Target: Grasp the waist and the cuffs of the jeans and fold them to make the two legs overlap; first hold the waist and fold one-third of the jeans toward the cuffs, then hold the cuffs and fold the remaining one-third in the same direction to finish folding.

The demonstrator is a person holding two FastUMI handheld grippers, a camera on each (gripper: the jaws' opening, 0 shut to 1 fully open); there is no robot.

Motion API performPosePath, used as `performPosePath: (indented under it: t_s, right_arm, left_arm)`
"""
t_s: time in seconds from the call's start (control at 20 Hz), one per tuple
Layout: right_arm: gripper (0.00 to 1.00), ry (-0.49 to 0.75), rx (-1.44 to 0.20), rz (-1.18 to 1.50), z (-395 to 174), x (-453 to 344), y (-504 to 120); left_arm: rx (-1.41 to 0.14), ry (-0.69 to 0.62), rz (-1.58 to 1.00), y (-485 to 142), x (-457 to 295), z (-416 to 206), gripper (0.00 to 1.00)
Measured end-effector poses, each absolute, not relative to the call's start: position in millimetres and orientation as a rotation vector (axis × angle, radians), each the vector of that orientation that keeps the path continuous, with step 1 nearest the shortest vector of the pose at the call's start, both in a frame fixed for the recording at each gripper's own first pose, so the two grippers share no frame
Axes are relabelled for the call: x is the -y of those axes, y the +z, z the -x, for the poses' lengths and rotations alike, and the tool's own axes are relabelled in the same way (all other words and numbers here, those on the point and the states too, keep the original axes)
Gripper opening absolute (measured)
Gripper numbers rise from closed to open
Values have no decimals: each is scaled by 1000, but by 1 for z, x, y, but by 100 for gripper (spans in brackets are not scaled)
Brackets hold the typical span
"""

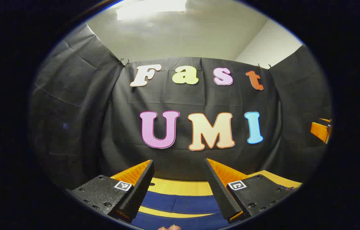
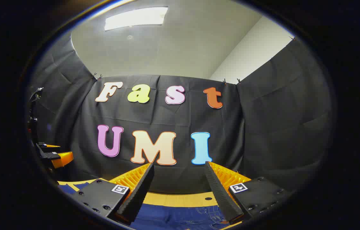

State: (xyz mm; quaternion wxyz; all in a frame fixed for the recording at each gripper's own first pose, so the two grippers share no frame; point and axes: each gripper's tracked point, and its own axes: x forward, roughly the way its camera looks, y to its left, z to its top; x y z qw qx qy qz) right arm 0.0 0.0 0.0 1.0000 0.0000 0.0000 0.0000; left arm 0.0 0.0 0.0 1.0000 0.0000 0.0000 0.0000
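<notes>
Both tools are raised and level, looking at the booth wall rather than down at the work. The left hand-held gripper (image 1: pixel 178 166) has its fingers spread wide with nothing between them, and the right hand-held gripper (image 2: pixel 178 167) is just as open and just as empty. The jeans (image 2: pixel 180 217) lie below them on the table (image 1: pixel 180 187), dark blue denim showing between and under the fingers in both views; stitching shows in the right gripper view, though I cannot tell waist from cuffs.

The risk, as I judge it, is a blind descent: with so little of the fabric in sight, either tool could pinch 1 layer only or miss the hem, and the 2 legs would then fold askew.

The table is pale wood. Black cloth (image 2: pixel 279 111) hangs on 3 sides, beneath a white ceiling with a light panel (image 2: pixel 135 17).
</notes>
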Motion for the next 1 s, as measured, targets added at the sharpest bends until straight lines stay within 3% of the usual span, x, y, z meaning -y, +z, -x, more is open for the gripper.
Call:
performPosePath:
  t_s: [1.0]
  right_arm:
    - [98,44,-9,-20,-5,31,-8]
  left_arm:
    - [-14,47,-25,-5,18,11,94]
